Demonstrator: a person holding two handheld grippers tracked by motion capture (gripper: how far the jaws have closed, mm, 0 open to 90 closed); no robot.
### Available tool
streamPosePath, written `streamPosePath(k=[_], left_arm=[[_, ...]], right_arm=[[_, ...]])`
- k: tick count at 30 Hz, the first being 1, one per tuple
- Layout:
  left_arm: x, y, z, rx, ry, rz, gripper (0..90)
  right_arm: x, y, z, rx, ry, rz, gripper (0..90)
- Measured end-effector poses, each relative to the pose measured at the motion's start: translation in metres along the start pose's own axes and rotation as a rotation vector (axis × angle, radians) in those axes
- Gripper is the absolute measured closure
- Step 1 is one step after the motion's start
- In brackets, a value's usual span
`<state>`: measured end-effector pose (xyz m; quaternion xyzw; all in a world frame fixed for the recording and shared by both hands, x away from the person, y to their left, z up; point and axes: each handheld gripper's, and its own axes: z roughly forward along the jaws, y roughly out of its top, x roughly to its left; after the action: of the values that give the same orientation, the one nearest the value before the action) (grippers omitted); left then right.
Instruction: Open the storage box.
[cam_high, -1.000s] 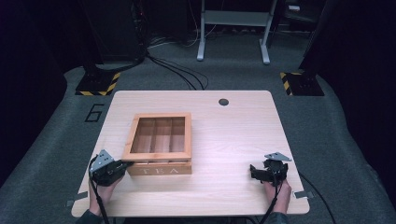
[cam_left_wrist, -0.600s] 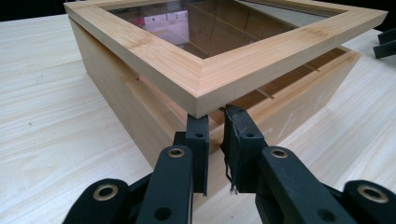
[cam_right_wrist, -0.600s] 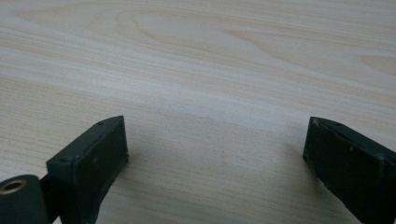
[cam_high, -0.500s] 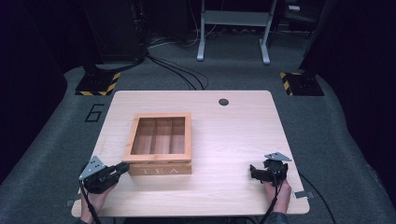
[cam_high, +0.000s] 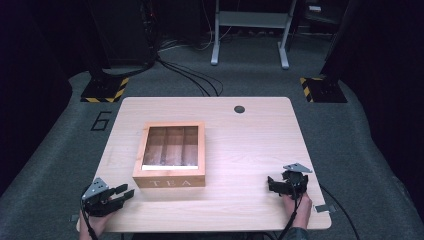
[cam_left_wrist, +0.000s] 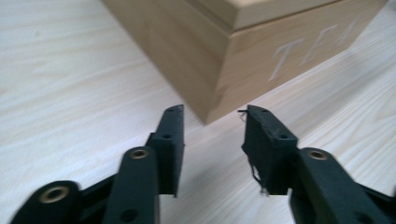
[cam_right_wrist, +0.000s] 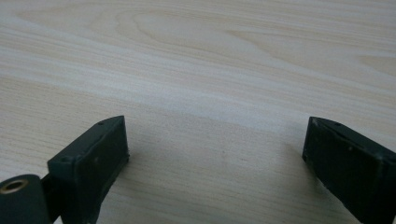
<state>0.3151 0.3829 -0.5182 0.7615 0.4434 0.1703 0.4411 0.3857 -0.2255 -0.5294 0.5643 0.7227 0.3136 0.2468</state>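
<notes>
While both tongs, left (cam_high: 123, 193) and right (cam_high: 274, 183), gape empty at the frame's lower corners, the box (cam_high: 171, 154) sits center-left on the desk (cam_high: 250, 145), seemingly shut, probably awaiting opening.

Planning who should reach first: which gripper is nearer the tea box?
Left. The left gripper sits just off the tea box's near left corner, jaws open toward it. The right gripper rests farther off, to the box's right.

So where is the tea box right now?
In the high view, the tea box sits left of the table's middle, closed, nearer the left gripper than the right gripper.
</notes>
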Motion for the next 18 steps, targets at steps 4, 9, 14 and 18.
streamPosePath(k=[4, 9, 14, 18], left_arm=[[0.007, -0.003, 0.005, 0.051, 0.035, -0.006, 39.6], [0.012, -0.004, 0.009, 0.076, 0.058, -0.013, 30.5], [0.016, -0.005, 0.011, 0.090, 0.074, -0.010, 20.0], [0.014, -0.004, 0.013, 0.115, 0.085, 0.027, 16.0]], right_arm=[[0.000, 0.000, 0.000, 0.002, -0.001, 0.006, 6.3], [0.000, 0.000, 0.000, 0.001, -0.001, 0.005, 6.4], [0.000, 0.000, 0.000, 0.001, -0.001, 0.005, 6.3], [0.000, 0.000, 0.000, 0.001, -0.001, 0.005, 6.3]])
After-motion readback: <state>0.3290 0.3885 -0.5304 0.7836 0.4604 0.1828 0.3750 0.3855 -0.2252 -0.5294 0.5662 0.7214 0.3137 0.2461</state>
